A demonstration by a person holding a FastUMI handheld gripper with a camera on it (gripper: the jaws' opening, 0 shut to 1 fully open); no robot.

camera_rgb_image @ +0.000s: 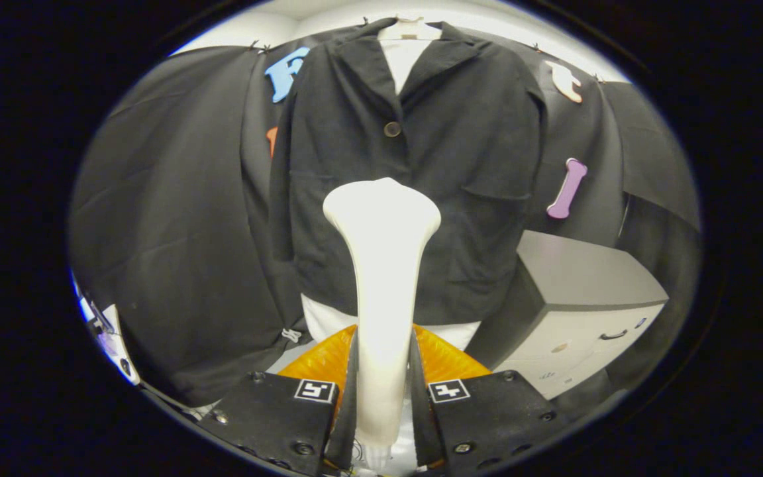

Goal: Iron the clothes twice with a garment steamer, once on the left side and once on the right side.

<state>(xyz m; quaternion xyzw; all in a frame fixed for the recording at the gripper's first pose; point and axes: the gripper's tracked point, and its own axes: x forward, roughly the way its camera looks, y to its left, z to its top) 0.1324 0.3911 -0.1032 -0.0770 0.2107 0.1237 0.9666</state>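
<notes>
A black jacket with one button hangs on a white mannequin torso straight ahead of me. My gripper is shut on the white garment steamer, both fingers pressing its handle. The steamer stands upright between the fingers, its wide head raised in front of the jacket's lower middle, below the button. I cannot tell whether the head touches the cloth. The white base of the mannequin shows under the jacket's hem.
A grey-topped cabinet with pale drawers stands to the right of the jacket. Black cloth hangs behind and to the left. Some white equipment sits low at the far left.
</notes>
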